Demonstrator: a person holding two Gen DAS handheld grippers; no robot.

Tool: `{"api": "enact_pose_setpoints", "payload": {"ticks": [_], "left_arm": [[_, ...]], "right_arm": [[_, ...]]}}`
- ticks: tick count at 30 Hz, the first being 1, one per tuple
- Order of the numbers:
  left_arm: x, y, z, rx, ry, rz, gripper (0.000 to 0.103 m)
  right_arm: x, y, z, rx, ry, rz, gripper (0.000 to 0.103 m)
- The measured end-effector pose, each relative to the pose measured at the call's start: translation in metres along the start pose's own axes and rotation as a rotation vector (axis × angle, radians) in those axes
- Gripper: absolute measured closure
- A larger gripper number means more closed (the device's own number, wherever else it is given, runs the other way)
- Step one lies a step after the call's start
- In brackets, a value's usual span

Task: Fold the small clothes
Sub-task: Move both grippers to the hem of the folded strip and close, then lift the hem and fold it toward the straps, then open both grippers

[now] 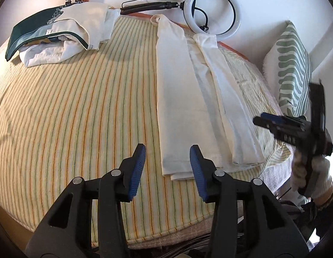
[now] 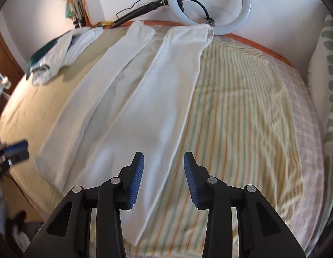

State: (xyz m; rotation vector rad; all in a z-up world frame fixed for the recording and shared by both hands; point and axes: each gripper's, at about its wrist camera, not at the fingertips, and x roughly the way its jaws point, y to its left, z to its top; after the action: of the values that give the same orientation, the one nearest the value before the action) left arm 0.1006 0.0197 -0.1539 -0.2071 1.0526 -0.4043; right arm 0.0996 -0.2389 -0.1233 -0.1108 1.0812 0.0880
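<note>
A long cream-white garment [image 1: 187,99] lies flat on the striped bed cover [image 1: 80,107], folded lengthwise into overlapping strips, running from the near edge to the far edge. It also shows in the right wrist view [image 2: 132,111]. My left gripper [image 1: 167,152] is open and empty, hovering above the garment's near left corner. My right gripper [image 2: 163,161] is open and empty above the garment's near right edge. The right gripper also shows blurred at the right of the left wrist view [image 1: 269,122], held by a gloved hand.
A pile of folded clothes [image 1: 59,34], white and dark green, sits at the far left of the bed. A ring light [image 1: 212,8] leans on the wall behind the bed. A green-patterned pillow [image 1: 293,68] stands at the right.
</note>
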Motion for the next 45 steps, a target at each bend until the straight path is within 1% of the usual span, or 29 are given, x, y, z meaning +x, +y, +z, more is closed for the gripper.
{"api": "enact_pose_setpoints", "payload": {"ticks": [1, 3, 6, 10, 15, 17, 21, 24, 29, 31, 33, 34, 35, 36, 37, 39, 41, 45], "left_arm": [[0.000, -0.001, 0.000, 0.002, 0.004, -0.003, 0.060], [0.001, 0.000, 0.000, -0.007, 0.013, -0.018, 0.060], [0.006, 0.003, 0.001, -0.038, 0.033, -0.028, 0.060], [0.012, 0.006, 0.000, -0.056, 0.061, -0.042, 0.060], [0.018, 0.005, 0.001, -0.056, 0.094, -0.066, 0.060], [0.021, 0.006, 0.001, -0.068, 0.103, -0.080, 0.060], [0.028, 0.008, 0.002, -0.083, 0.124, -0.089, 0.060], [0.033, 0.009, 0.000, -0.091, 0.137, -0.097, 0.060], [0.033, 0.008, -0.001, -0.073, 0.141, -0.097, 0.060], [0.033, 0.007, -0.002, -0.066, 0.145, -0.097, 0.062], [0.035, 0.006, -0.003, -0.060, 0.157, -0.097, 0.076], [0.036, 0.006, -0.003, -0.059, 0.161, -0.097, 0.079], [0.037, 0.006, -0.004, -0.060, 0.163, -0.099, 0.087], [0.039, 0.006, -0.004, -0.062, 0.168, -0.104, 0.094], [0.040, 0.006, -0.005, -0.064, 0.171, -0.107, 0.095], [0.040, 0.005, -0.005, -0.064, 0.163, -0.107, 0.098], [0.039, 0.004, -0.005, -0.065, 0.158, -0.113, 0.099], [0.032, 0.003, 0.000, -0.088, 0.137, -0.150, 0.100]], "right_arm": [[-0.004, 0.005, -0.006, -0.020, -0.008, -0.022, 0.066], [-0.011, 0.010, -0.016, -0.040, -0.020, -0.034, 0.066], [-0.015, 0.016, -0.023, -0.051, -0.020, -0.034, 0.066], [-0.017, 0.021, -0.030, -0.063, -0.015, -0.027, 0.066], [-0.011, 0.022, -0.039, -0.043, 0.029, 0.039, 0.066], [-0.009, 0.021, -0.041, -0.036, 0.043, 0.051, 0.066], [-0.005, 0.014, -0.047, 0.004, 0.082, 0.118, 0.066], [-0.003, 0.014, -0.052, 0.013, 0.100, 0.136, 0.066], [-0.001, 0.013, -0.056, 0.023, 0.113, 0.159, 0.065], [-0.001, 0.012, -0.056, 0.031, 0.117, 0.175, 0.063], [0.000, 0.013, -0.056, 0.027, 0.120, 0.184, 0.063], [0.000, 0.014, -0.057, 0.020, 0.119, 0.184, 0.063], [0.000, 0.015, -0.057, 0.014, 0.119, 0.188, 0.063], [0.000, 0.016, -0.057, 0.012, 0.121, 0.204, 0.068], [0.000, 0.016, -0.058, 0.015, 0.127, 0.219, 0.072], [0.001, 0.015, -0.058, 0.032, 0.122, 0.233, 0.084], [0.002, 0.010, -0.058, 0.064, 0.128, 0.282, 0.096], [-0.001, -0.003, -0.057, 0.152, 0.114, 0.340, 0.099]]}}
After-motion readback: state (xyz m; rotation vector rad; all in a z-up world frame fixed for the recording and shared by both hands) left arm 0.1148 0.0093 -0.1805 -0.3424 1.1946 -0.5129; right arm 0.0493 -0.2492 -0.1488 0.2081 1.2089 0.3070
